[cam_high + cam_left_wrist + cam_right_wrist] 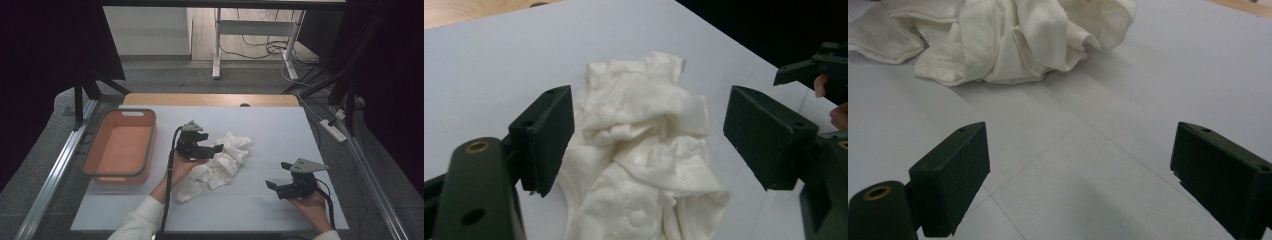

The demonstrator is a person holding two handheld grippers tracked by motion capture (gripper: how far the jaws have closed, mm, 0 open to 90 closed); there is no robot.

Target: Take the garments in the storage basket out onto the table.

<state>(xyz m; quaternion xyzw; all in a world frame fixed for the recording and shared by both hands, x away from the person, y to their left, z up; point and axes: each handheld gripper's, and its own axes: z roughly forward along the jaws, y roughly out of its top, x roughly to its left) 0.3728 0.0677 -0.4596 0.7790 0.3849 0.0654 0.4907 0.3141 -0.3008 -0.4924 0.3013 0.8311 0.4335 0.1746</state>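
Note:
A crumpled white cloth [215,165] lies in a heap near the middle of the white table top [280,130]. My left gripper [212,148] hovers over the heap's left part, jaws wide open. In the left gripper view the cloth [644,145] bulges up between the two black jaws without being pinched. My right gripper [277,175] is held at the front right, open, well apart from the cloth. The right gripper view has the cloth [998,35] lying ahead at the top left, with bare table between the jaws.
An orange rectangular tub [120,145] with a grey rim stands at the table's left side. Past the far edge are a wooden strip [210,99], floor cables and a white desk frame [255,30]. A metal rail [55,175] runs along the left.

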